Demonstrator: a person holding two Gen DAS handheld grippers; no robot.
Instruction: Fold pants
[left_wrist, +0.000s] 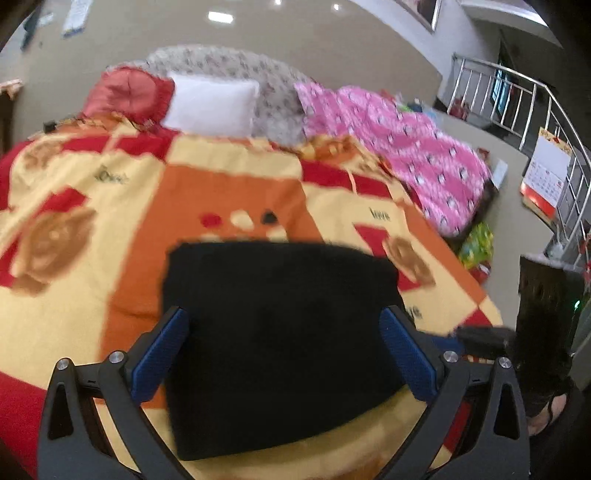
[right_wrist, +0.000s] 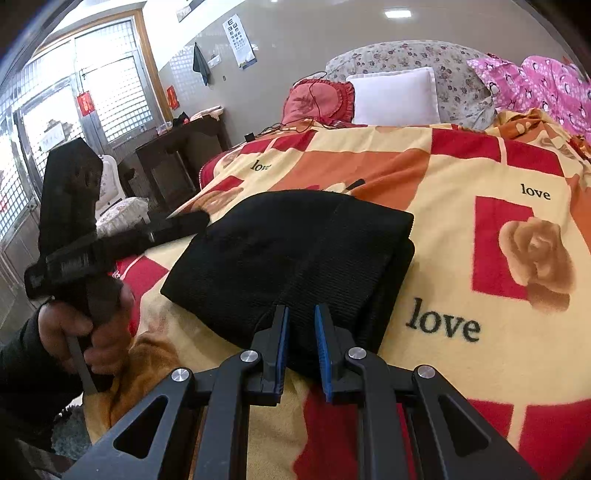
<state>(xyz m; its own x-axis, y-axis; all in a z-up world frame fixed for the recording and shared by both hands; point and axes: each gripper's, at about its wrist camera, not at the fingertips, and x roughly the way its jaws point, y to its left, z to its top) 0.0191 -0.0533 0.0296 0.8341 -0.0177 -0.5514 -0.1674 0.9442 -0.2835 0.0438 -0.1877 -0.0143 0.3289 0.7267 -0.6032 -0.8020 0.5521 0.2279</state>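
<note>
The black pants (left_wrist: 280, 332) lie folded into a thick rectangle on the yellow, red and orange blanket (left_wrist: 92, 206). My left gripper (left_wrist: 284, 321) is wide open above the pants' near part and holds nothing. In the right wrist view the pants (right_wrist: 295, 251) show stacked layers on their right side. My right gripper (right_wrist: 301, 314) hovers at their near edge, with a narrow gap between its fingers and nothing between them. The left gripper (right_wrist: 192, 219), held by a hand, shows at the pants' far left corner.
A white pillow (right_wrist: 395, 96), a red cushion (right_wrist: 317, 99) and a floral headboard (right_wrist: 406, 55) stand at the head of the bed. A pink quilt (left_wrist: 406, 147) lies along the right. A dark side table (right_wrist: 181, 155) and a metal railing (left_wrist: 535, 110) flank the bed.
</note>
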